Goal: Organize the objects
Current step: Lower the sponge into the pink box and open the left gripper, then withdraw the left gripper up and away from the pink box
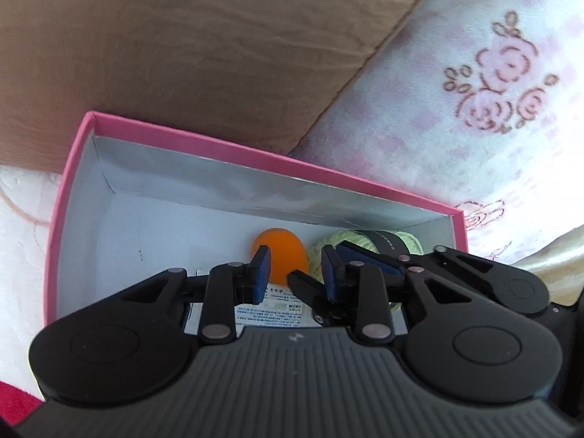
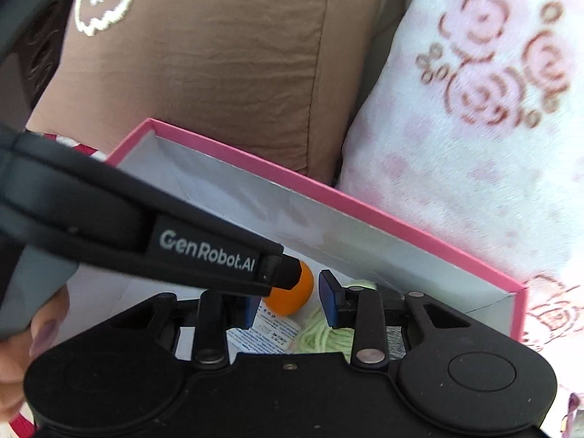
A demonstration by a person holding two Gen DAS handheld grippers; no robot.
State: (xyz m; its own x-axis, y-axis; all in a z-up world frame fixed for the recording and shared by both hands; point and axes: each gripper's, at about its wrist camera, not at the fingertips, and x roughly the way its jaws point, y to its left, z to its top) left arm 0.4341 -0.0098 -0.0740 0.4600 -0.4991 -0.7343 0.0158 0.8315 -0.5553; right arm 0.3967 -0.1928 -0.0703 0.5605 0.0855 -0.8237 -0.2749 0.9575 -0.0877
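Both grippers hover w/ jaws apart, gripping nothing, over the pink box [image 1: 255, 153]: left gripper [image 1: 297, 272], right gripper [image 2: 288, 299]. Inside, orange ball [image 1: 283, 255] lies at 12 o'clock from left gripper, green yarn [image 1: 328, 246] just beside it at 3 o'clock, printed packet [image 1: 270, 310] underneath.

A pink box [image 1: 204, 142] with a pale, silvery-white inside lies open on soft bedding, its far wall against a brown cushion. Inside, near the far wall toward the right end, an orange ball [image 1: 283, 255] rests on the floor of the box, just beside a skein of pale green yarn [image 1: 328, 252] with a dark band around it. A white printed leaflet [image 2: 270, 332] lies flat just in front of the ball.
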